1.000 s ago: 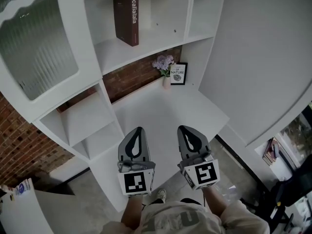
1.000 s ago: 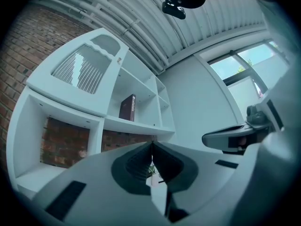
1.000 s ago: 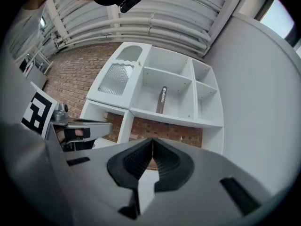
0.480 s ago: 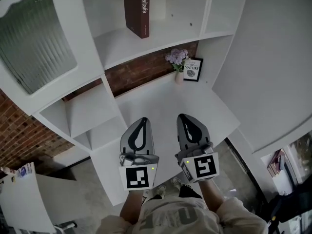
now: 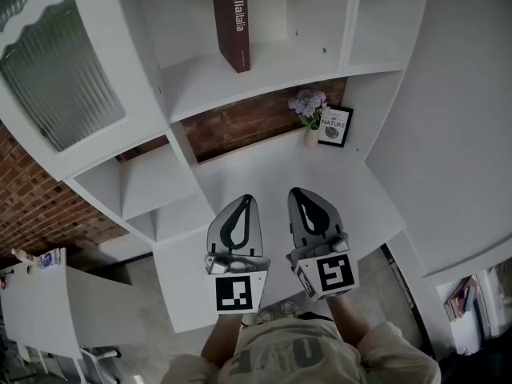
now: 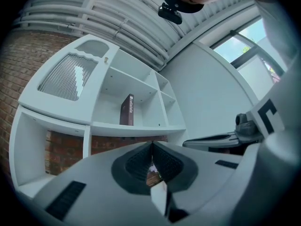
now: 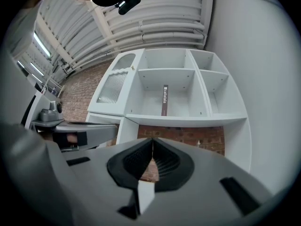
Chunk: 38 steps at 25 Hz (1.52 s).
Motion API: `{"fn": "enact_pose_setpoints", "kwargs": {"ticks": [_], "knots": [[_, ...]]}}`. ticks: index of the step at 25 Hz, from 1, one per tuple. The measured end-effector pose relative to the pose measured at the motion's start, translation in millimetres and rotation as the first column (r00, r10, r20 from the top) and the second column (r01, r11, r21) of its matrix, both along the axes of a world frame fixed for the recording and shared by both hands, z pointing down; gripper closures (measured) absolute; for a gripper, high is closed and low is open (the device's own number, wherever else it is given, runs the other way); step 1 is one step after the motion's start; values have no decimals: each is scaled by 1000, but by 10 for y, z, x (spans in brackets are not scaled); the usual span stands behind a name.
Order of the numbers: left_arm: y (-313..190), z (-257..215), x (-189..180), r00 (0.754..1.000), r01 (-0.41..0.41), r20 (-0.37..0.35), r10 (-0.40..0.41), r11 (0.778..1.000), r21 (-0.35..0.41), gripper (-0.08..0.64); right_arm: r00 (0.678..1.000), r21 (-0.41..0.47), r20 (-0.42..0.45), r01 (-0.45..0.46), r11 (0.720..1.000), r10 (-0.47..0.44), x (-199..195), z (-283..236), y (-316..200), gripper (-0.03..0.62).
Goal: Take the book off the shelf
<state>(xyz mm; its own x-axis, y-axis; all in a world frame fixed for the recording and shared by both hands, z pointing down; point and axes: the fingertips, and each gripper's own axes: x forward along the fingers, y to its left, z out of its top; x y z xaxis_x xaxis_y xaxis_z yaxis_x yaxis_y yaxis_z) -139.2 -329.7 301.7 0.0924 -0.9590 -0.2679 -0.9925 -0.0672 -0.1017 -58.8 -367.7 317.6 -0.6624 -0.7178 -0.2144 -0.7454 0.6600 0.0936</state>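
A dark brown book (image 5: 232, 21) stands upright and alone on the middle shelf of a white shelf unit (image 5: 240, 82). It also shows small and far off in the left gripper view, book (image 6: 126, 110), and in the right gripper view, book (image 7: 164, 100). My left gripper (image 5: 247, 199) and right gripper (image 5: 294, 192) hang side by side low over the white counter (image 5: 264, 162), well short of the book. Both are shut with nothing between their jaws.
A small vase of purple flowers (image 5: 308, 110) and a framed print (image 5: 334, 126) stand at the back of the counter against a brick wall (image 5: 240, 122). A ribbed glass cabinet door (image 5: 56, 74) is at the left. A white wall (image 5: 464, 126) closes the right side.
The view has shifted, so the shelf and book sit further right and higher in the frame. Both grippers stay shut, side by side, much as before.
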Motion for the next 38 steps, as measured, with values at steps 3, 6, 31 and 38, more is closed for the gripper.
{"fn": "enact_pose_setpoints", "kwargs": {"ticks": [3,6,31,38], "knots": [[-66,10,2,1000,22,9,-22,1000,-1,548,1000,-2,6,6,1000,-6,20,4,-76,578],[-137,12,-3,1000,31,1,-31,1000,-2,548,1000,-9,5,6,1000,-6,46,25,-137,578],[-2088,-2073,-538,980,197,-52,-195,980,40,169,995,1,61,-74,997,74,720,-126,-207,578],[-2822,-2107,-701,947,314,-37,-318,946,-86,170,985,-50,98,-139,989,143,1191,-29,-342,578]]}}
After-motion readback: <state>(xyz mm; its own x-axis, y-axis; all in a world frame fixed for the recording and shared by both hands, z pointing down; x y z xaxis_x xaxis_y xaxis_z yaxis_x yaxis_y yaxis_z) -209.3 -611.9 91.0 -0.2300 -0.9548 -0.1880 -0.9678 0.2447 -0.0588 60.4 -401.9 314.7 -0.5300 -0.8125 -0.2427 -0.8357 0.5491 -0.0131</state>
